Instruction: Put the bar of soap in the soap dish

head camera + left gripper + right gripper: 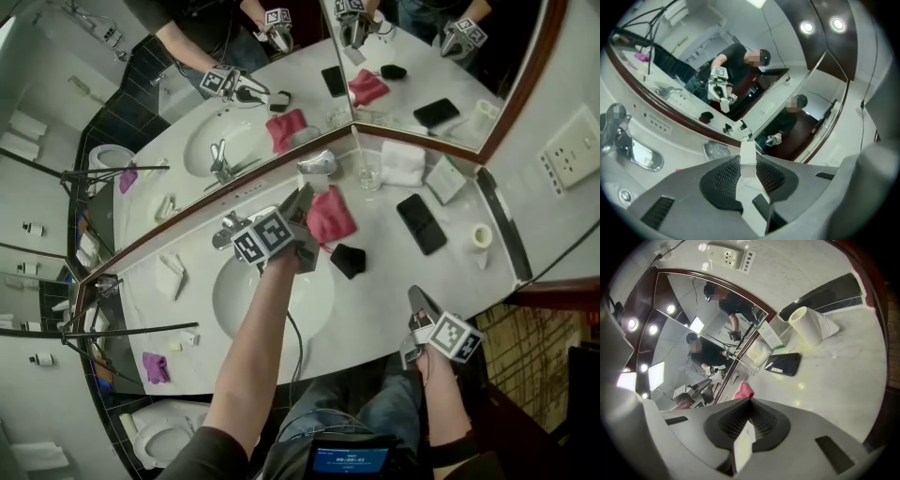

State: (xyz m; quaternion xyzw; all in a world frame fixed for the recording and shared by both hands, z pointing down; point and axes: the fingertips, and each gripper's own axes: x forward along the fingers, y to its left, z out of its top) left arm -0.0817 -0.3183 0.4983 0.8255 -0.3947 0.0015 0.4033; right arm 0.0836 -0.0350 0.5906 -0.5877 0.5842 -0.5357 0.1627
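– White bar of soap: where is it?

– Clamped on end between the jaws of the left gripper. Its top pokes past the jaw tips in the left gripper view. In the head view that gripper is at the centre of the frame, over the far rim of the sink, with its jaws aimed toward the upper right.

– And the soap dish?

– The soap dish is a small shiny oval on the table. In the left gripper view it lies just left of the soap and beyond it, not touching. In the head view it sits at the foot of the mirror, just above a pink cloth. Nothing shows in it.

– What about the other hand?

– The right gripper hangs at the lower right of the head view, jaws together and empty.

– How should the placing go?

– As a judgement: carry the soap over the middle of the dish, then roll the wrist so the bar lies flat along the oval. Lower it until it bears on the dish before parting the jaws. Soap is slick, so letting go from above risks it skidding out. Keep clear of the tap and the glass beside the dish.
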